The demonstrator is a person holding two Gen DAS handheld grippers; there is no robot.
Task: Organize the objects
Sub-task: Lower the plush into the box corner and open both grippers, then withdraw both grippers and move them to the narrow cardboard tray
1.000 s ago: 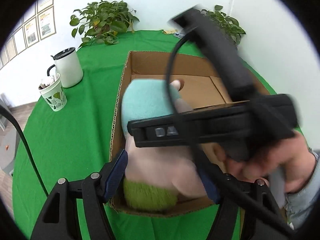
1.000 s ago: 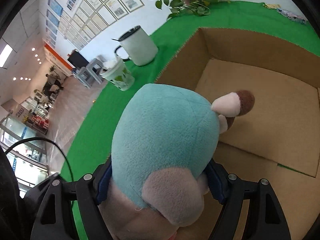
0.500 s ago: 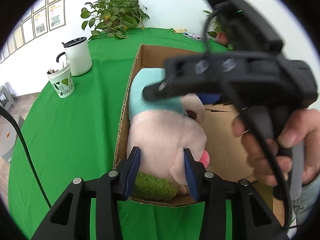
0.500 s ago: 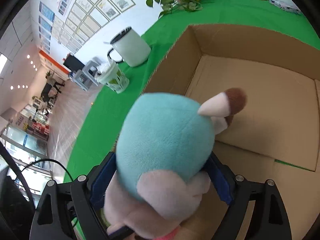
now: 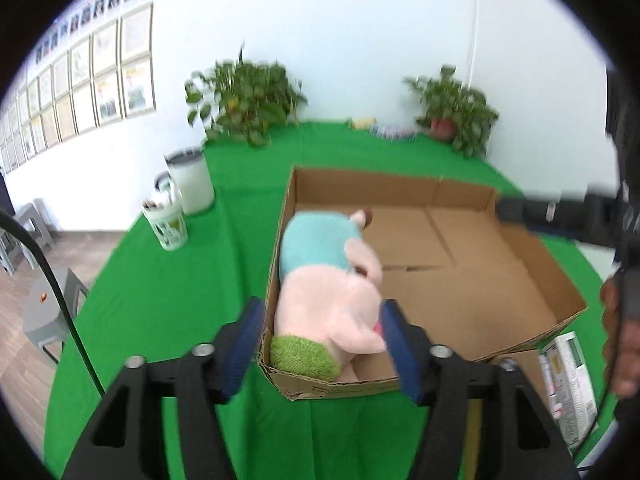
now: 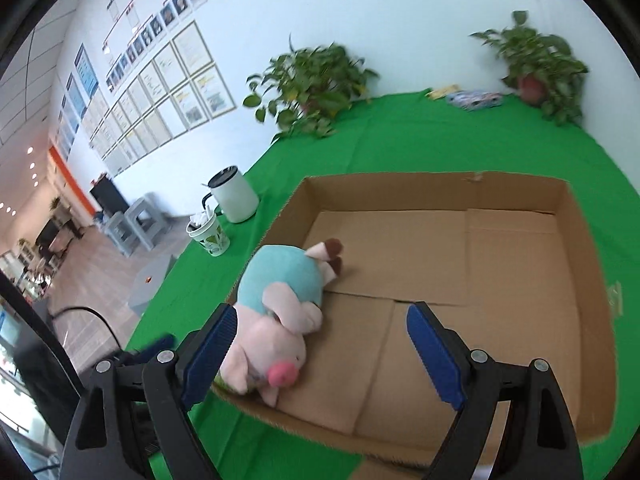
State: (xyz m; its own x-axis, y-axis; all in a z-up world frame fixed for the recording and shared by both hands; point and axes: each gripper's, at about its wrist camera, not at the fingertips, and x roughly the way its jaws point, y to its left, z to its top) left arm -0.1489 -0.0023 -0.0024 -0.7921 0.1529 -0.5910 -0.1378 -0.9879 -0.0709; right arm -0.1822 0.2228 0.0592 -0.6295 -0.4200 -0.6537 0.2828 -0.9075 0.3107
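A plush pig [image 5: 328, 292] with a pink head, teal body and green patch lies in the near left corner of an open cardboard box [image 5: 440, 248] on the green table. In the right wrist view the pig [image 6: 280, 312] lies against the left wall of the box [image 6: 500, 248]. My left gripper [image 5: 320, 344] is open, raised over the box's near corner, its blue pads [image 5: 246, 336] apart from the pig. My right gripper [image 6: 320, 356] is open and empty above the box floor. It also shows at the right edge of the left wrist view [image 5: 560, 216].
A white lidded mug [image 5: 190, 184] and a patterned paper cup [image 5: 168, 224] stand left of the box. Two potted plants [image 5: 248, 100] stand at the table's far edge, with small packets between them. A green-and-white carton [image 5: 568, 380] lies at the box's near right.
Both grippers have let go of the plush pig and pulled back and up. The pig now lies in the box corner. The right gripper has moved off to the right.
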